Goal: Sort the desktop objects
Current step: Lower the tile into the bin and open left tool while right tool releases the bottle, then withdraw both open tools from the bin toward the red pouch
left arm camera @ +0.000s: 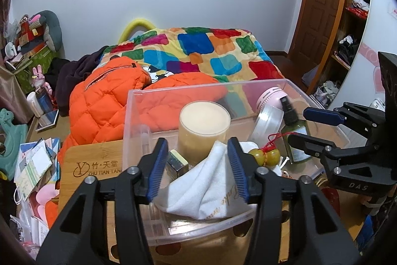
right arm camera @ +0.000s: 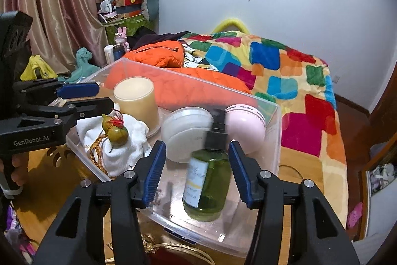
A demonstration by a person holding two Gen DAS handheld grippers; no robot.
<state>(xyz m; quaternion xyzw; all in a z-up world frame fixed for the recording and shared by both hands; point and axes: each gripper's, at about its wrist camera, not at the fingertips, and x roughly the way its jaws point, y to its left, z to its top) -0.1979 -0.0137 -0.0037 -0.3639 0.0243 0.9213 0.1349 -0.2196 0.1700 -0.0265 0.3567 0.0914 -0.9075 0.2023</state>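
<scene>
A clear plastic bin stands on the wooden desk. Inside it are a cream candle in a glass, a white towel, a green gourd charm with a red cord, a round translucent tub and a pink round device. My left gripper is open over the bin's near side, and the towel bulges up between its blue pads. My right gripper is open too. A green spray bottle sits tilted and blurred between its pads, with a gap on the left. Each gripper shows in the other's view.
A bamboo board lies left of the bin, past it a heap of papers. Behind the desk is a bed with an orange jacket and a checked blanket. Shelves stand at the right.
</scene>
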